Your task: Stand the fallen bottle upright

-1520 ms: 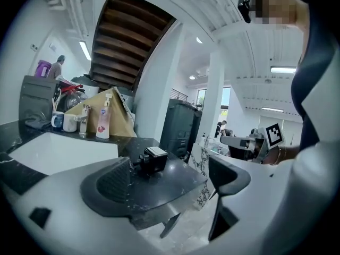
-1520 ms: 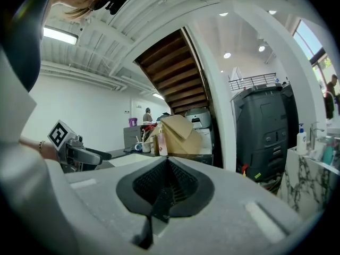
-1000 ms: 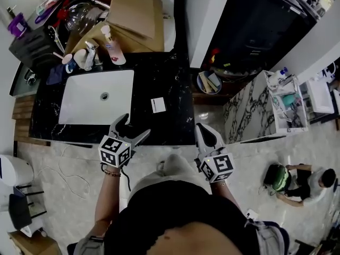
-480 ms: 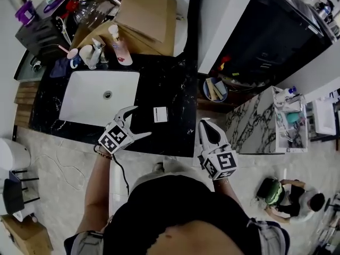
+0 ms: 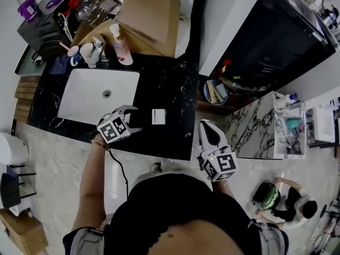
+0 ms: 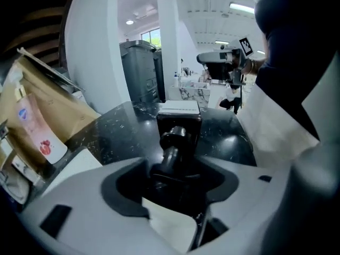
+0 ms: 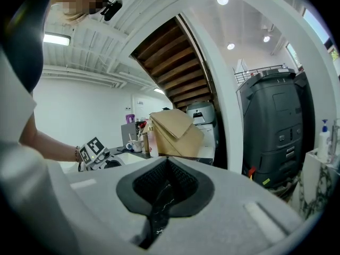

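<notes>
A black pump bottle [image 5: 158, 116] with a white label lies on its side on the black marble counter [image 5: 172, 86], right of the sink. In the left gripper view its pump head [image 6: 174, 141] points back at me, the white-labelled body [image 6: 179, 109] beyond. My left gripper [image 5: 136, 119] reaches down over the counter edge; its jaws are closing, one on each side of the pump neck [image 6: 171, 161], with no pad seen pressing. My right gripper [image 5: 208, 132] hangs off the counter's front right, jaws together and nothing in them [image 7: 163, 193].
A white sink [image 5: 79, 97] is set in the counter on the left. Behind it stand a faucet [image 5: 94, 51], a pink-and-white soap bottle [image 5: 121, 51] and cardboard boxes [image 5: 146, 12]. A person crouches on the floor at the lower right [image 5: 281, 201].
My left gripper has moved forward and down from the counter's front edge to the bottle, rolling as it went, and its jaws have narrowed. The right gripper stays nearly where it was.
</notes>
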Available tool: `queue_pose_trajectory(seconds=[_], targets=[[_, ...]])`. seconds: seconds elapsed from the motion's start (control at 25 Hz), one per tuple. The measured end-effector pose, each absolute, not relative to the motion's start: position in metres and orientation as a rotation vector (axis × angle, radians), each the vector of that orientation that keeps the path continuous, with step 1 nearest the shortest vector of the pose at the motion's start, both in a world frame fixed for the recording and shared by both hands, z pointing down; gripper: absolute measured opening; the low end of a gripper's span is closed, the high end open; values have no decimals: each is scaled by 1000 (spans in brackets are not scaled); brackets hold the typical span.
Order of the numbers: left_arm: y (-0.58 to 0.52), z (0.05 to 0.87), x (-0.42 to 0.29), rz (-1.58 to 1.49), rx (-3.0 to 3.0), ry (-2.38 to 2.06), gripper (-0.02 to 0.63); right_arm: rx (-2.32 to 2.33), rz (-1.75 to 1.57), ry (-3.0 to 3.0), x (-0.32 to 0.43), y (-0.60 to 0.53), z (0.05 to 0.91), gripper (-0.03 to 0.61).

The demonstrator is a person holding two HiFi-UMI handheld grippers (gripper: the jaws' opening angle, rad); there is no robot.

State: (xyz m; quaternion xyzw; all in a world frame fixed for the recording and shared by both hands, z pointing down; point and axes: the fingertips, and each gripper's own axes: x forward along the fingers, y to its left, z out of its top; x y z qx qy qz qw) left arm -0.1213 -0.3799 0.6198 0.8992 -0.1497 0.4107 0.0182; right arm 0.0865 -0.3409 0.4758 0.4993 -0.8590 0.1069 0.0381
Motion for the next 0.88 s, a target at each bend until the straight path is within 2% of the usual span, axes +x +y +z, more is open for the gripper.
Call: queue_pose_trajectory(seconds=[0.04,0.4,0.72,0.88], targets=[[-380,620,-122,1235,2795,-468,245,1536,326,-2631,89,-342,476,5],[-382,619,-121,1154,2831,-552,238,1543,319,-2630,92,-342,474,5],[-386,589,-108,1389,2893,-503,236,1568,320,-2627,93,-342,475,5],[-385,562,-85,1719,2889,-342,236,1583,324,-2631,93,-341,475,5]])
